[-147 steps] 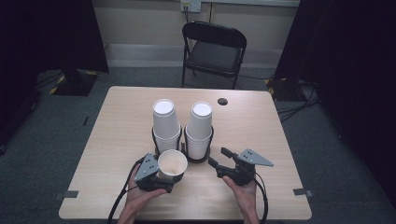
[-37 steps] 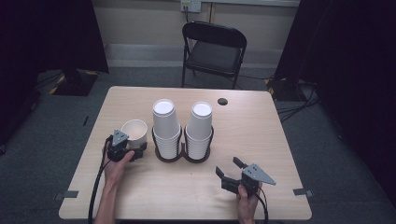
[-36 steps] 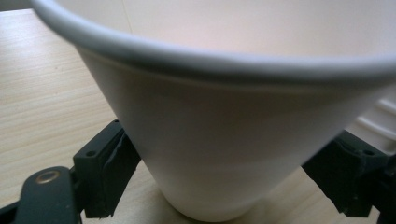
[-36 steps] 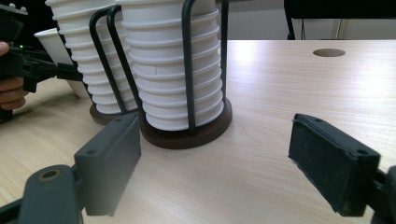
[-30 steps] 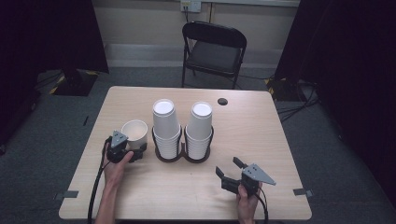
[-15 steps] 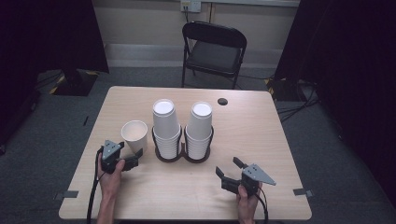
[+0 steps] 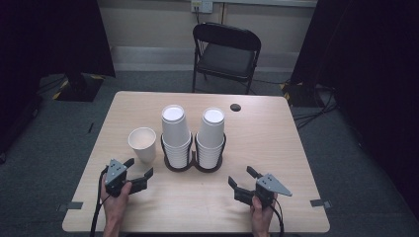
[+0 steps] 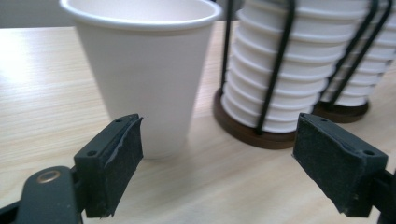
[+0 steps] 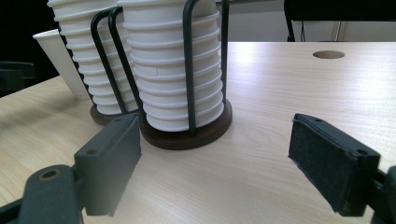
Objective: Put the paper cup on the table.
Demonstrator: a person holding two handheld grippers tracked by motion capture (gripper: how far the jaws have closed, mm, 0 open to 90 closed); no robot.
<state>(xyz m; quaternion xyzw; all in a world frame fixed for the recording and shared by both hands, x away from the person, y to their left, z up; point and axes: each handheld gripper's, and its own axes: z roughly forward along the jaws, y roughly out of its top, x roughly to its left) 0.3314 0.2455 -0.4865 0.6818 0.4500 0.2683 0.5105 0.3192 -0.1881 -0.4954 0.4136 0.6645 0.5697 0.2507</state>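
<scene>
Black jaws of the left gripper (image 7: 137,175) stand wide apart, empty, just before the cup (image 7: 142,144); the right gripper (image 7: 243,182) also gapes, grasping nothing; the cup stands upright beside the rack (image 7: 193,165); placing seems done; next probably another cup.

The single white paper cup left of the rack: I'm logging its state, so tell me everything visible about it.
The single white paper cup is plain and tapered with a rolled rim, standing upright, mouth up, and looks empty. It sits on the light wooden table just left of the black wire cup rack, apart from it. The left claw is open, short of it, not touching.
</scene>
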